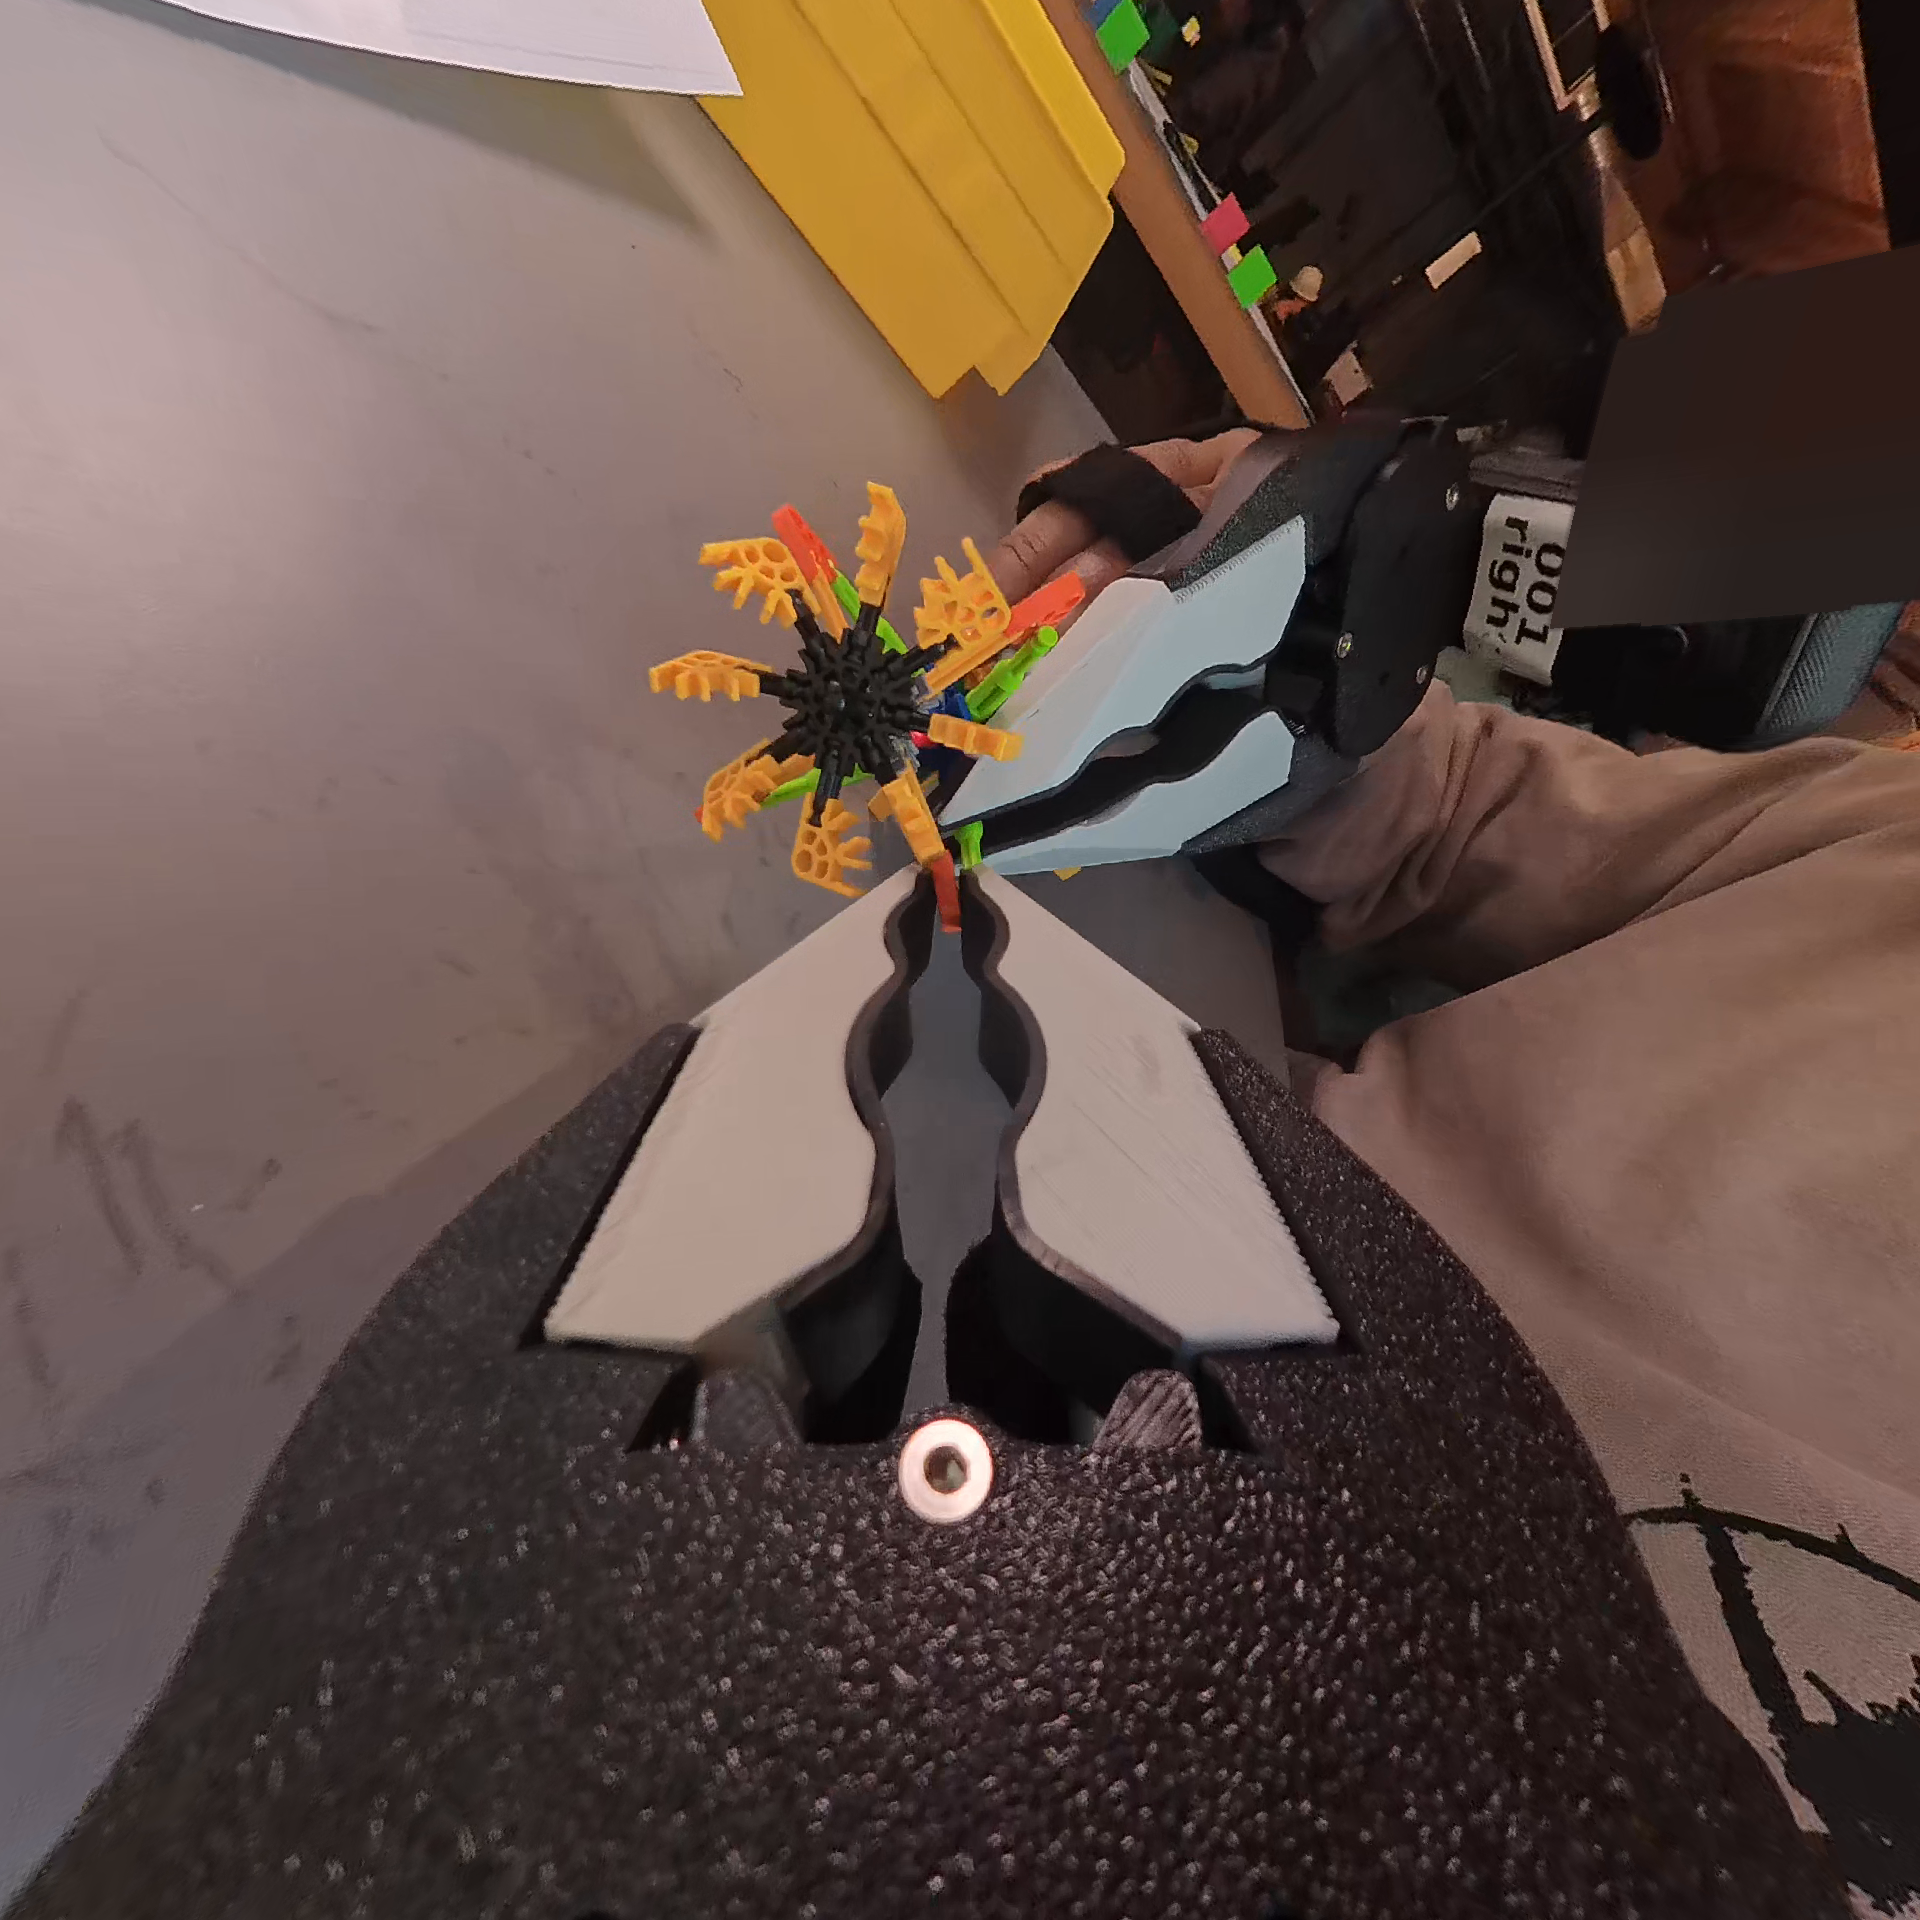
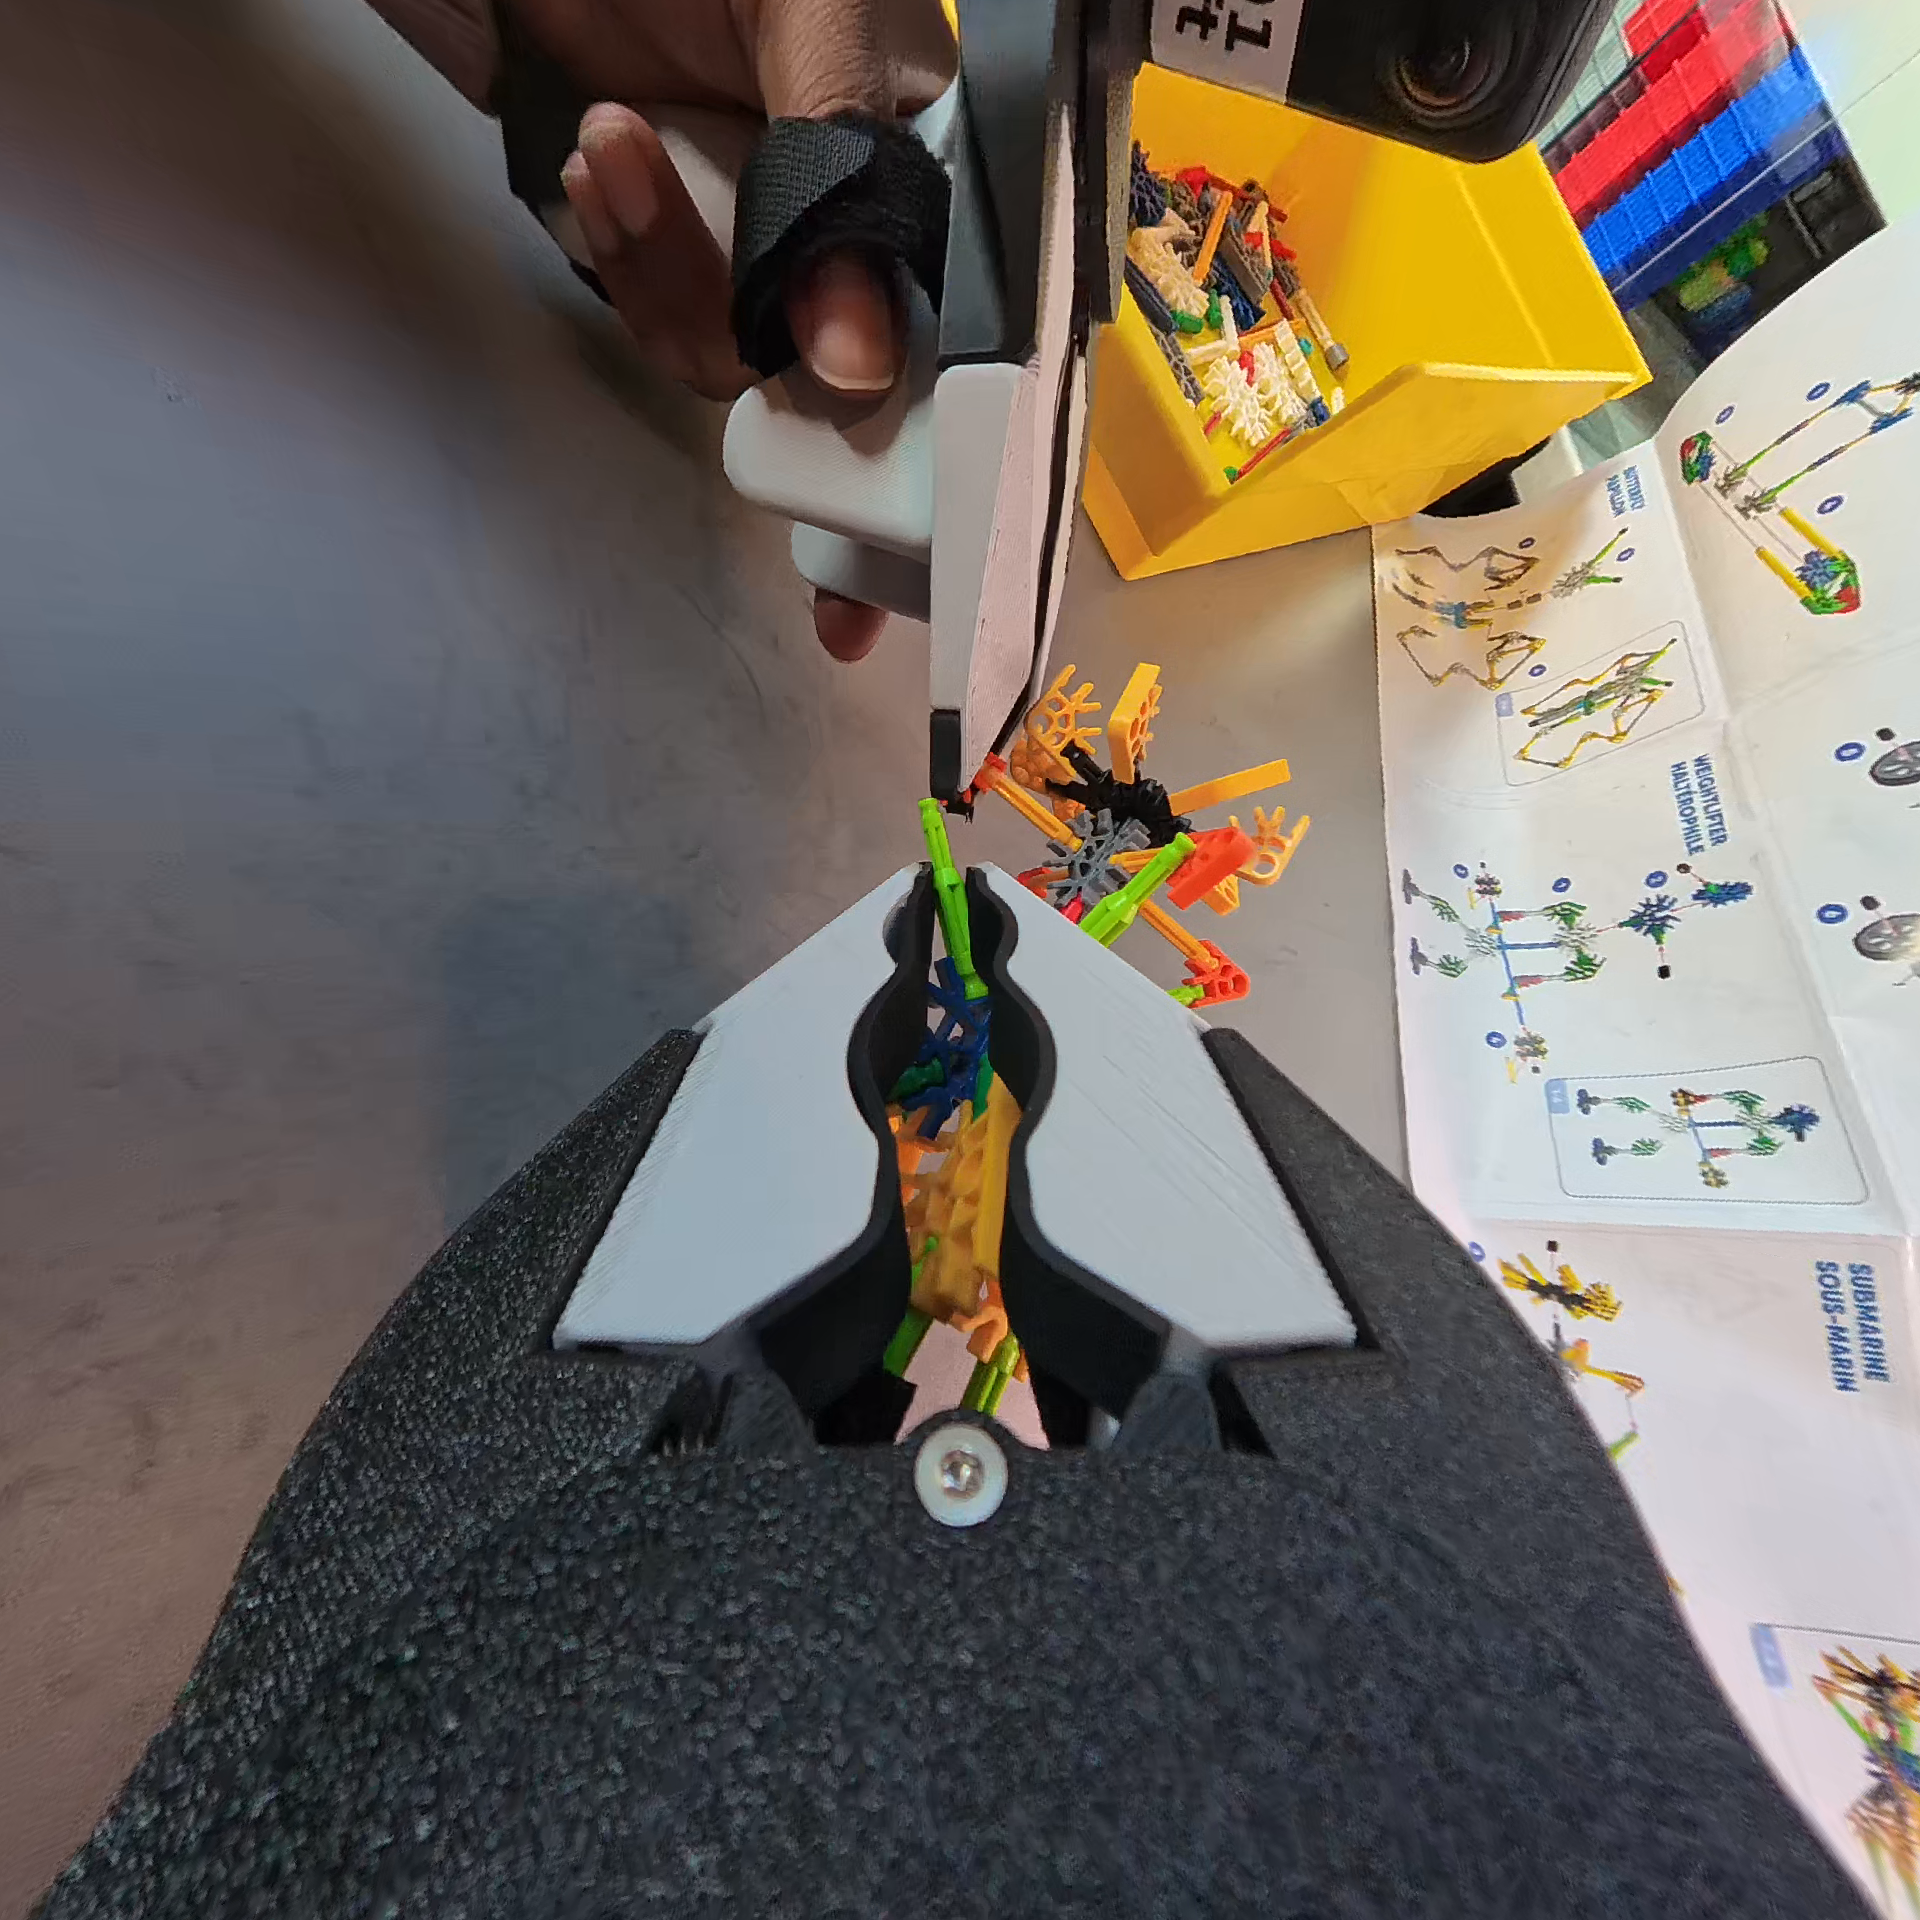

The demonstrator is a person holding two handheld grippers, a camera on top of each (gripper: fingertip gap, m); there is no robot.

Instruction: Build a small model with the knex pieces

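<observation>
A: What sits at the centre?

B: A spiky plastic model, black hub with orange, yellow and green rods, held above the grey table.

A: And the grippers?

B: The left gripper is nearly closed, pinching a red rod at its tips. The right gripper clamps a green rod pointing forward. A yellow bin and paper sheets lie beyond.

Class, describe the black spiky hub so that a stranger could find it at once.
Start at the yellow bin on the grey table. Nearer, between both grippers, hangs a small rod-and-connector toy model. The black hub is its centre, the only black ball-shaped piece, with orange connectors fanning around it.
</observation>
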